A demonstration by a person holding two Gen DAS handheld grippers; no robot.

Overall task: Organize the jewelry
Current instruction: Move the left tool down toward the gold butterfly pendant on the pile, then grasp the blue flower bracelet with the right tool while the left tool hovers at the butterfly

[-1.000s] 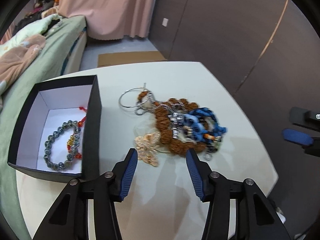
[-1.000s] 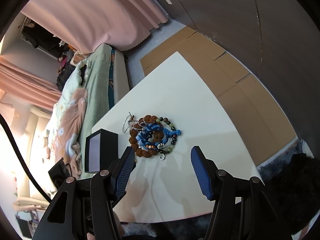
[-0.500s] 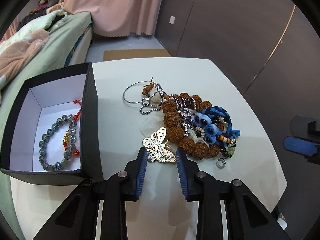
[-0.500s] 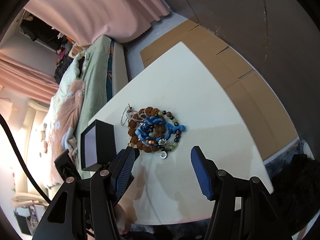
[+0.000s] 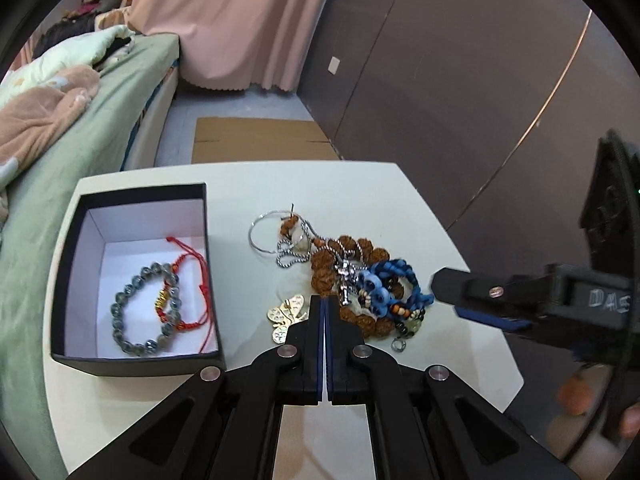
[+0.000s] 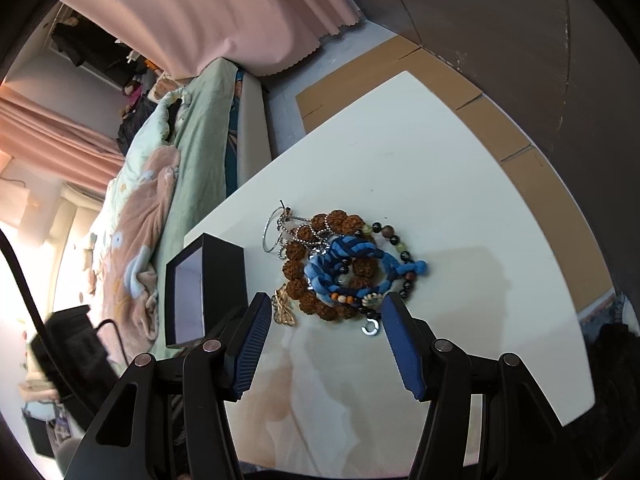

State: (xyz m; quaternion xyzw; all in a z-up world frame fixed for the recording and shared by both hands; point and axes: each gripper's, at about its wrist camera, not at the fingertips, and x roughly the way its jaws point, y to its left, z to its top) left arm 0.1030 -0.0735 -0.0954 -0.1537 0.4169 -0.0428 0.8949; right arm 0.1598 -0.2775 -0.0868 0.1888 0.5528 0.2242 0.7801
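A pile of jewelry lies on the white table [image 5: 360,184]: brown seed beads [image 5: 326,276], a blue braided bracelet [image 5: 394,280], a silver hoop [image 5: 266,228] and chain. My left gripper [image 5: 324,304] is shut on the gold butterfly brooch [image 5: 288,314], which sticks out to the left of the fingertips. A black box [image 5: 210,240] on the left holds a grey bead bracelet [image 5: 132,320] and a red cord bracelet [image 5: 188,280]. My right gripper [image 6: 326,312] is open and empty, above the table near the pile [image 6: 336,268]; it also shows in the left wrist view [image 5: 480,304].
A bed with green cover and pink blanket [image 5: 48,120] runs along the table's left side. Cardboard [image 5: 256,140] lies on the floor behind the table. A dark wall [image 5: 440,80] stands at the right. The black box [image 6: 208,280] shows left of the pile in the right wrist view.
My left gripper has closed from wide open onto the butterfly brooch and lifted back a little. The right gripper has come lower and closer to the pile.
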